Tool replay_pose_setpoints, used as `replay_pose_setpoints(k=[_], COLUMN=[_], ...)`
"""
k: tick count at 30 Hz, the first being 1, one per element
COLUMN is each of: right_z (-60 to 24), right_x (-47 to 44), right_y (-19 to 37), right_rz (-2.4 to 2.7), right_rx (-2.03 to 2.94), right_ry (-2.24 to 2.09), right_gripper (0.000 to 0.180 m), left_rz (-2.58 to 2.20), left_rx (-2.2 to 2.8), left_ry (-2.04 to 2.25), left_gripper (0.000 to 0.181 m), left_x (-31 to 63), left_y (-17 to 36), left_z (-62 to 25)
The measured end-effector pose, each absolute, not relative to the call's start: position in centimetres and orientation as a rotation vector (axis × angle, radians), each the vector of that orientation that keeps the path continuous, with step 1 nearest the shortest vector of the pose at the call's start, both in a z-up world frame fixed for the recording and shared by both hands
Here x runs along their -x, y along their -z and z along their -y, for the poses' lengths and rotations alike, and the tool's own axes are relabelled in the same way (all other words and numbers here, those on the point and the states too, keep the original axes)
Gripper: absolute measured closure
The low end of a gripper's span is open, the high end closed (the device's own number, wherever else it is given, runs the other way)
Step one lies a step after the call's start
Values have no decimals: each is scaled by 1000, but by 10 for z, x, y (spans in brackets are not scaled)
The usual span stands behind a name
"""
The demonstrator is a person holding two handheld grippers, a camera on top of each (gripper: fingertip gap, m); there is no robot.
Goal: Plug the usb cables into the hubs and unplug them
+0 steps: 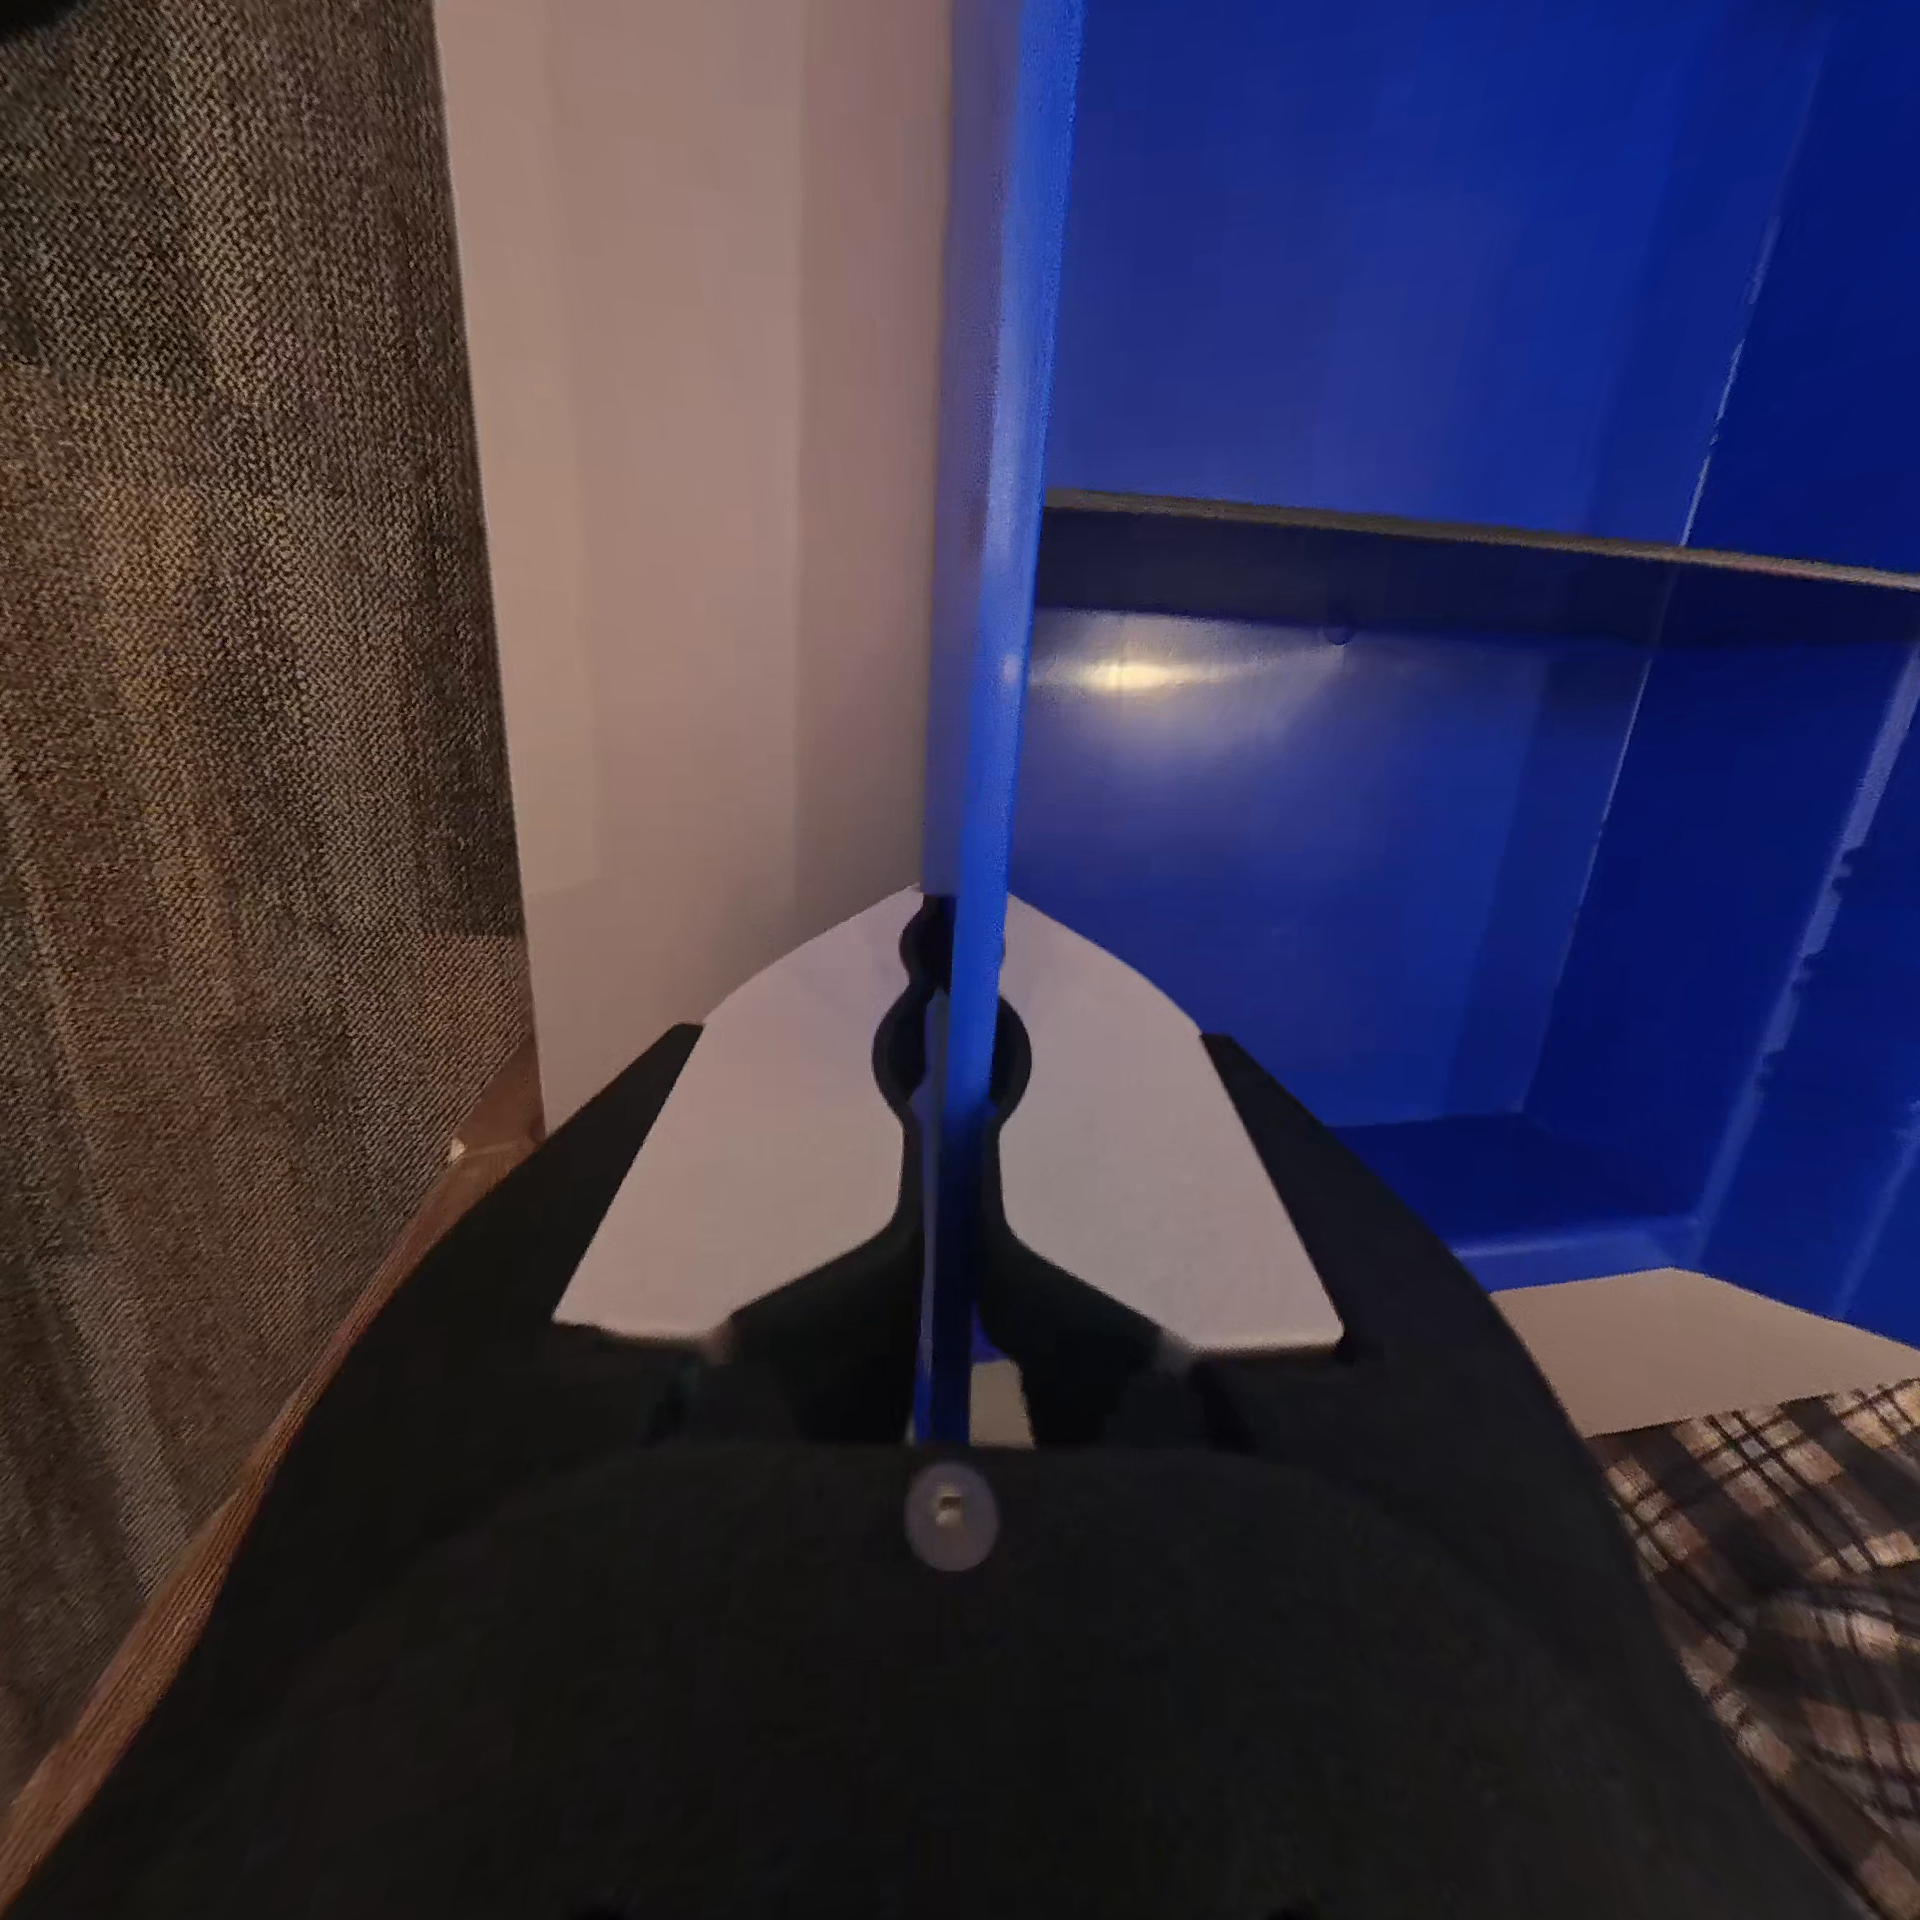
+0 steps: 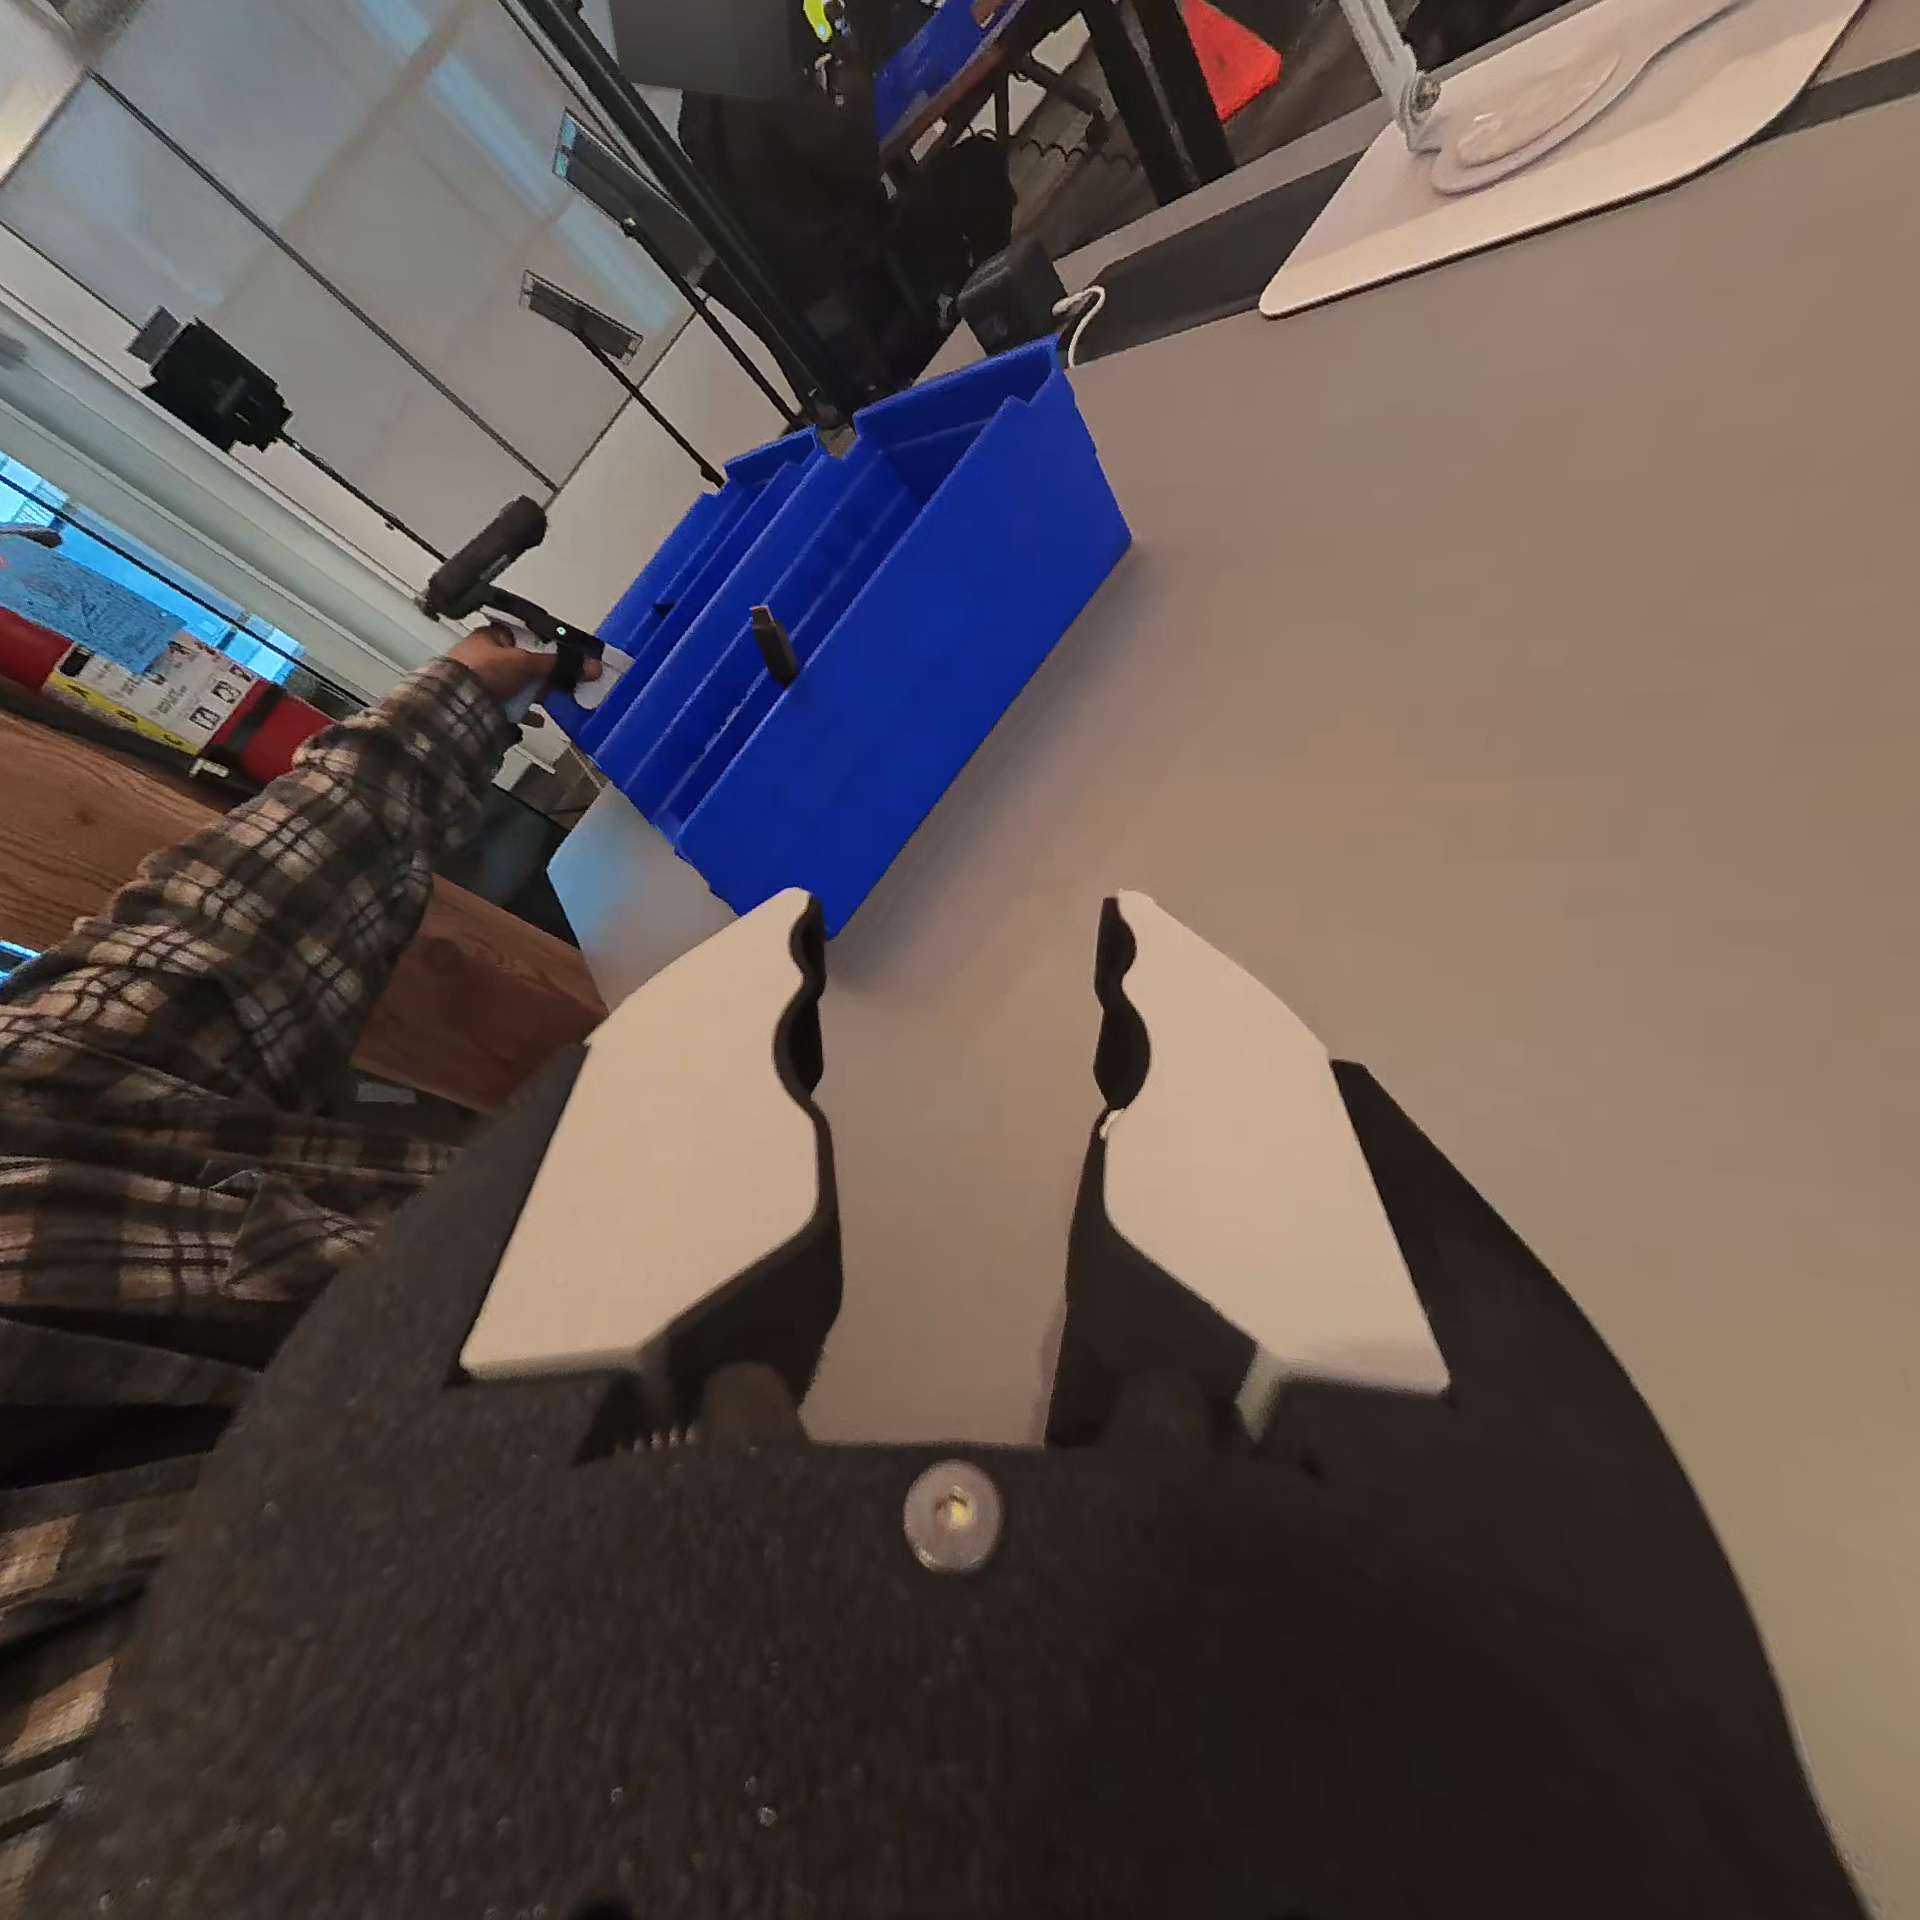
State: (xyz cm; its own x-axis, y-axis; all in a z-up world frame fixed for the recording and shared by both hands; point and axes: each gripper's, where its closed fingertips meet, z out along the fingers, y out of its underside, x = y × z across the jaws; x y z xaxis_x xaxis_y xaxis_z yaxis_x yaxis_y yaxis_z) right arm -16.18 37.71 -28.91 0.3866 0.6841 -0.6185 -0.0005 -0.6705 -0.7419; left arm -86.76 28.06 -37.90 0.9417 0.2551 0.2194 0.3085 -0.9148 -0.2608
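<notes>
My left gripper (image 1: 961,935) is shut on the upright side wall (image 1: 997,520) of a blue plastic bin; the thin wall runs between both pads. A black divider (image 1: 1455,551) crosses the inside of the bin. In the right wrist view the same bin (image 2: 914,644) stands at the table's left edge, the left gripper (image 2: 592,675) clamps its far wall, and a small black plug-like piece (image 2: 774,644) stands up inside. My right gripper (image 2: 961,925) is open and empty, low over the grey table (image 2: 1455,727), just in front of the bin's near corner. I see no hub and no cable.
A person's plaid sleeve (image 2: 260,935) reaches along the left side to the left gripper. A wooden surface (image 2: 104,810) lies beyond the table's left edge, with carpet (image 1: 208,623) below. A white mat (image 2: 1558,156) lies at the far right. The tips of one gripper are about 70 cm away from the tips of the other.
</notes>
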Motion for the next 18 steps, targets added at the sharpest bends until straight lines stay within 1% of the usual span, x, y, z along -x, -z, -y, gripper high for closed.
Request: replay_pose_setpoints(k=[5,11,15,18], right_z=[-374,-372,-369,-370], right_x=[151,141,136,127], right_y=[286,285,282,275], right_rz=[578,539,535,535], right_rx=[1968,1950,1939,1932], right_ry=[-1305,-1335,-1332,-1301], right_gripper=[134,137,139,139], left_rz=[477,676,705,597], left_rx=[2720,2562,2500,2522], left_ry=[270,446,455,395], left_gripper=[175,176,176,176], left_x=[875,877,871,850], left_y=[363,328,285,243], left_z=[-274,-267,-278,-300])
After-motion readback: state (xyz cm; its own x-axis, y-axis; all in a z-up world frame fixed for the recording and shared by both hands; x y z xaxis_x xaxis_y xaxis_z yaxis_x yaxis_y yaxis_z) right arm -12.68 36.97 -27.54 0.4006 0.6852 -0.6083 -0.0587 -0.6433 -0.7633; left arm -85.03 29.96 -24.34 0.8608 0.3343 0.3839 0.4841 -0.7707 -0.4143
